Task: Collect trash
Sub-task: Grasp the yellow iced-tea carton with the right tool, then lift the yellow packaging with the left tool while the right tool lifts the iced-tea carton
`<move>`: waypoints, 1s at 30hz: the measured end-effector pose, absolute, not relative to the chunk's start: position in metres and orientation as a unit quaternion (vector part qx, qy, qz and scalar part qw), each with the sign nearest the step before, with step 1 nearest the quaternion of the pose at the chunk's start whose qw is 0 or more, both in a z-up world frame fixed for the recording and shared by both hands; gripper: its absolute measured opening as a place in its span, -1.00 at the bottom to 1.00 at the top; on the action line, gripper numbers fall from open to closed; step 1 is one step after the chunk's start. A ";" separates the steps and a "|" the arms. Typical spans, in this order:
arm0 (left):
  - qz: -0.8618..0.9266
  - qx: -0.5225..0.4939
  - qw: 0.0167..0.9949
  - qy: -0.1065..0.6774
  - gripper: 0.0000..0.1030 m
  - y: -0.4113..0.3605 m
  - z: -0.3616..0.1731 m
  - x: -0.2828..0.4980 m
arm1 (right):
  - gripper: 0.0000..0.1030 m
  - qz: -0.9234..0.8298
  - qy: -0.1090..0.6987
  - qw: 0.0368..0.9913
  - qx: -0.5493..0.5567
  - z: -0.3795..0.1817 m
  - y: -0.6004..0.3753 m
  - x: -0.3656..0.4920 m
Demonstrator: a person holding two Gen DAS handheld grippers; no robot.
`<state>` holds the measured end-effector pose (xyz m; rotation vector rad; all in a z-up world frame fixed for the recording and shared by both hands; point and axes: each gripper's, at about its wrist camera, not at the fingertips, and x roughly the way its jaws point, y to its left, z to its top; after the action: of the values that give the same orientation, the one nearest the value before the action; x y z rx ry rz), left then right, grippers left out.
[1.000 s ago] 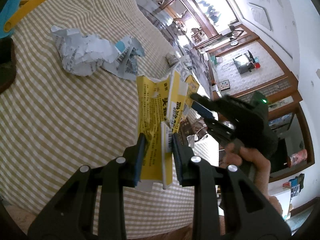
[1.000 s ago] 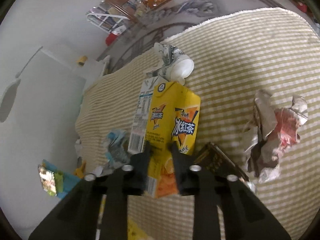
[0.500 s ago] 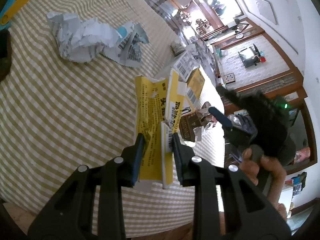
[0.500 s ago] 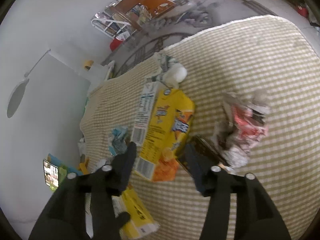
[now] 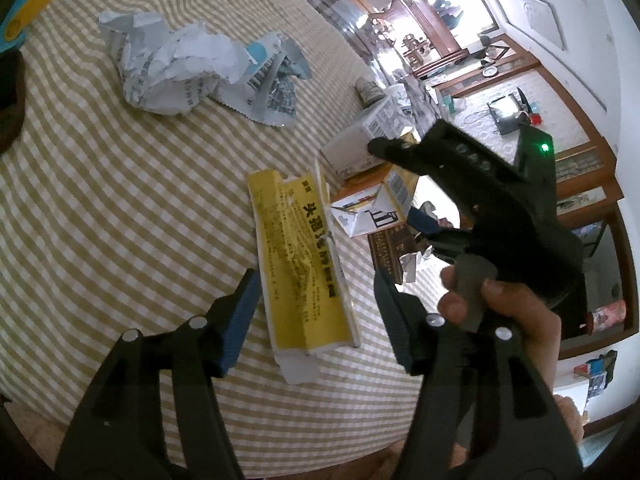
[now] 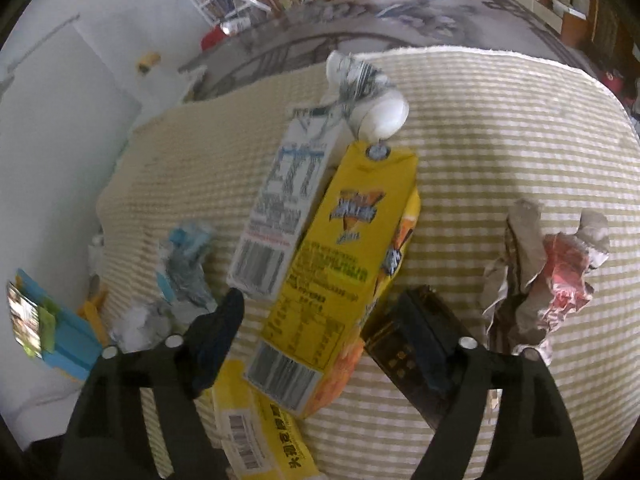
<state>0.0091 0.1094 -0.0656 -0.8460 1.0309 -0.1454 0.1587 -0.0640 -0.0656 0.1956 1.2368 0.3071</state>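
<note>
Dark box (image 6: 404, 344) partly behind right claw's finger, flattened yellow box (image 6: 260, 440) cut by bottom edge.

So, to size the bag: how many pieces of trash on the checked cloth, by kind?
Drink cartons: 2 (white carton, yellow carton)
Small boxes: 2 (flattened yellow box, dark box)
Crumpled paper wads: 2 (blue-grey wad, red wad)
Paper cup: 1
Total: 7
</note>
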 end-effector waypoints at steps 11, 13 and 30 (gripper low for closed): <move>-0.067 -0.388 0.784 0.480 0.14 0.107 -0.068 0.013 | -0.34 0.174 0.560 0.809 0.049 -0.054 -0.071 0.138; -0.066 -0.387 0.784 0.481 0.14 0.108 -0.069 0.014 | -0.34 0.182 0.559 0.806 0.074 -0.051 -0.080 0.134; -0.059 -0.365 0.788 0.492 0.14 0.097 -0.070 0.019 | -0.34 0.222 0.532 0.814 0.070 -0.014 -0.138 0.041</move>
<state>0.0193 0.0970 -0.0697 -0.7858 1.0607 -0.1271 0.0409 -0.1380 -0.0136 0.1485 1.1363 0.4745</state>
